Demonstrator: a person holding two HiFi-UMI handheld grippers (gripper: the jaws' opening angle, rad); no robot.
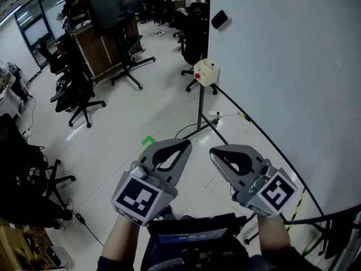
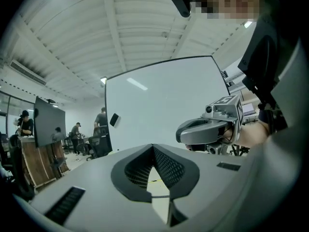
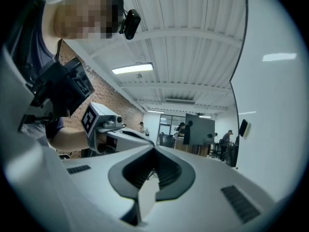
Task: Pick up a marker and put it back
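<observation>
The left gripper point(image 1: 185, 143) has its jaws together at the tips, with nothing between them; its own view shows only floor through the gap behind the tips. The right gripper point(image 1: 215, 150) is closed in the same way and is just as empty. Both are held side by side, near each other but apart, and point roughly level out into the room.

No marker shows in any view, so I cannot say where it lies. It may sit somewhere along the whiteboard point(image 1: 293, 66), whose lower edge is out of sight. With both grippers bare, the scene fits two stages alike: a marker yet to be fetched, or one already back in its place. Which it is I cannot judge, so I name no next move; any pick would first call for finding the marker and parting one pair of jaws.

There is no work surface under the grippers, only glossy pale floor point(image 1: 141, 112) with a green mark point(image 1: 148, 141) just ahead of the left gripper. The whiteboard stands at the right, a dark block point(image 1: 220, 19) stuck high on it. Beside it a cream box point(image 1: 205, 72) tops a thin stand, and a black cable point(image 1: 265, 137) curves across the board's face. Further out are office chairs point(image 1: 79, 95), a dark panel point(image 1: 113, 1) and people point(image 1: 131, 3) at the far end.
</observation>
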